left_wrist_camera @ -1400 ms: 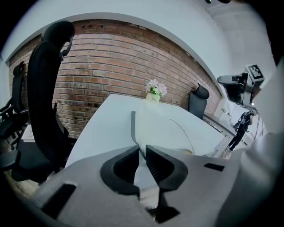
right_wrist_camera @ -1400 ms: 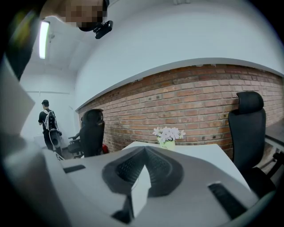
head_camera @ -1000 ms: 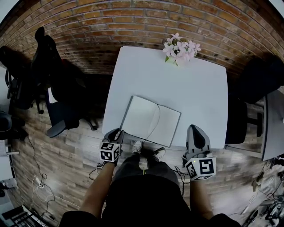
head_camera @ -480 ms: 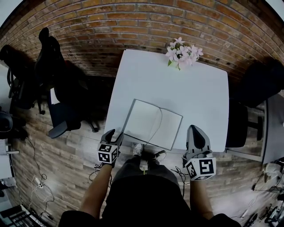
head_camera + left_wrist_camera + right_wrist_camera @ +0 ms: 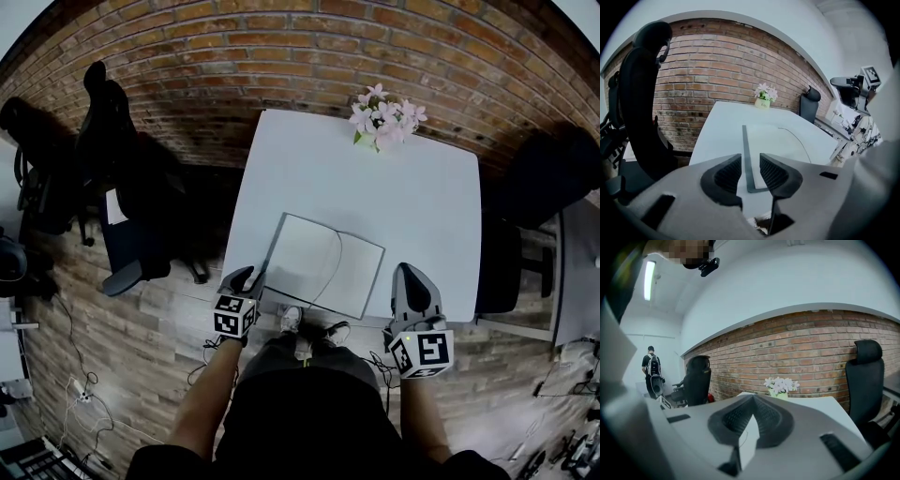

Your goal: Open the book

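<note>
**Left claw** (image 5: 750,165): The jaws stand apart and have just been closing. We note both ribbed pads bare, pressing on nothing. Through the gap we see the dark rim of the book's (image 5: 323,262) near left corner, in line with the jaws. We cannot tell whether it lies between the pads or just past them. From the head view we place this claw just off the counter's (image 5: 412,187) near edge, by the near left corner and just beside the book.

**Right claw** (image 5: 752,399): The jaws are together with nothing gripped. We place it off the near edge by the near right corner, apart from the book.

**Book:** It lies open and flat with blank white pages up. A thin dark line curves down the middle. It sits at the counter's near edge, closer to the left corner than the right, and slightly askew to that edge.

**Counter:** White and square.

**Flowers** (image 5: 384,114): A pink and white bunch at the far edge, right of its middle, well apart from the book.

**Surroundings:**
- We list a black chair (image 5: 112,122) off the left edge.
- A second chair (image 5: 544,169) stands off the right edge.
- A brick wall (image 5: 281,47) runs beyond the far edge.
- The floor (image 5: 112,356) is wood plank.
- Our shoes (image 5: 291,309) show below the near edge.
- In the right gripper view, a person (image 5: 650,366) with a backpack stands far off.
</note>
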Demonstrator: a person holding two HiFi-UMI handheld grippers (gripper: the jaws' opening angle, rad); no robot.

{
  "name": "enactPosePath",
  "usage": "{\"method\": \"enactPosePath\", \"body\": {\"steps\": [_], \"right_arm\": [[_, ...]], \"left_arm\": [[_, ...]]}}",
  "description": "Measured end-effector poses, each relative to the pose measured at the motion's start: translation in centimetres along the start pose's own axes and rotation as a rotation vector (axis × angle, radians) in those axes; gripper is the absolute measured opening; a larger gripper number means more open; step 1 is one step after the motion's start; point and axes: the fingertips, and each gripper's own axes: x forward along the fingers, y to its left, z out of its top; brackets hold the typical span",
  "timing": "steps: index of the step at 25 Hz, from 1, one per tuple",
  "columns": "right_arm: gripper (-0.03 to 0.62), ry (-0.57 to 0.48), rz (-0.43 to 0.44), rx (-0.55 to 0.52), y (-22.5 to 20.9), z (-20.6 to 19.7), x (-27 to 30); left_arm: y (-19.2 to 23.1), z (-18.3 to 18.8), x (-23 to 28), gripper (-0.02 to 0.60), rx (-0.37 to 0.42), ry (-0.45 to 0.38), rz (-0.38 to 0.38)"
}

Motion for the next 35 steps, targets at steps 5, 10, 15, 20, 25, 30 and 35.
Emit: {"method": "enactPosePath", "body": {"steps": [5,10,15,20,25,30,35], "right_arm": [[0.011,-0.003,-0.021,-0.017,-1.1,0.5,-0.5],[0.011,-0.028,-0.044,-0.04,-2.3,1.8,-1.1],[0.011,-0.068,-0.091,-0.034,-4.3,3.1,-2.2],[0.011,-0.103,-0.156,-0.02,-7.4,4.2,-3.8],[0.011,-0.141,-0.222,-0.012,-10.5,5.2,-5.5],[0.011,-0.17,-0.261,-0.004,-12.7,6.1,-6.5],[0.011,-0.183,-0.273,-0.003,-13.5,6.8,-6.7]], "left_arm": [[-1.7,4.8,0.7,0.063,0.028,-0.051,-0.046],[-4.4,10.4,0.6,0.041,0.059,-0.131,-0.123],[-7.4,16.0,-0.7,0.025,0.123,-0.223,-0.192],[-9.6,22.4,-2.9,0.025,0.191,-0.369,-0.188],[-11.5,28.3,-6.2,0.025,0.26,-0.517,-0.167],[-13.3,32.5,-10.0,0.025,0.284,-0.651,-0.141],[-14.0,34.3,-14.6,0.025,0.362,-0.756,-0.049]]}}
